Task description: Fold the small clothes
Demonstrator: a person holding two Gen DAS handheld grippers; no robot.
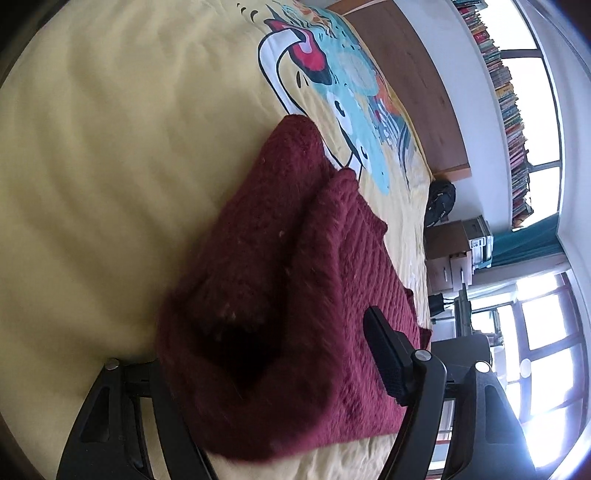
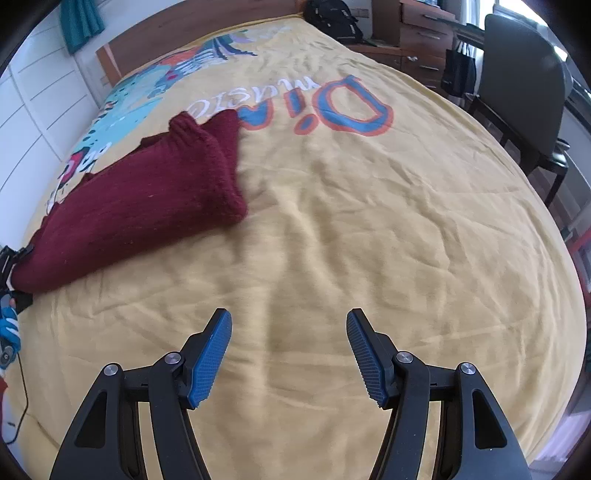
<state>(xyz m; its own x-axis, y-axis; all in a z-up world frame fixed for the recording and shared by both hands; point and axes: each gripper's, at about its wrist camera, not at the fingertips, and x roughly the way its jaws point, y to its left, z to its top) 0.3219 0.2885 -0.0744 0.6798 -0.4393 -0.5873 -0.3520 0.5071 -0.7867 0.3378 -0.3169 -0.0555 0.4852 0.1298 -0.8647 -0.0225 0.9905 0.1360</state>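
Observation:
A maroon knitted sweater (image 2: 147, 192) lies bunched on the left of the yellow printed bedspread (image 2: 369, 240). In the right wrist view its near-left end rises off the bed to my left gripper (image 2: 11, 258) at the frame's edge. In the left wrist view my left gripper (image 1: 277, 332) is shut on a thick fold of the sweater (image 1: 280, 258). The right pad (image 1: 386, 354) presses against the knit, and the fabric hides the left finger. My right gripper (image 2: 289, 317) hovers open over bare bedspread to the right of the sweater, with nothing between its blue pads (image 2: 210, 362).
A wooden headboard (image 2: 155, 40) closes the far end of the bed. A black backpack (image 2: 332, 18), wooden drawers (image 2: 424, 33) and a dark chair (image 2: 524, 85) stand beyond the bed's right side. A cable (image 2: 22, 406) trails at the near-left edge. Bookshelves (image 1: 509, 103) line the wall.

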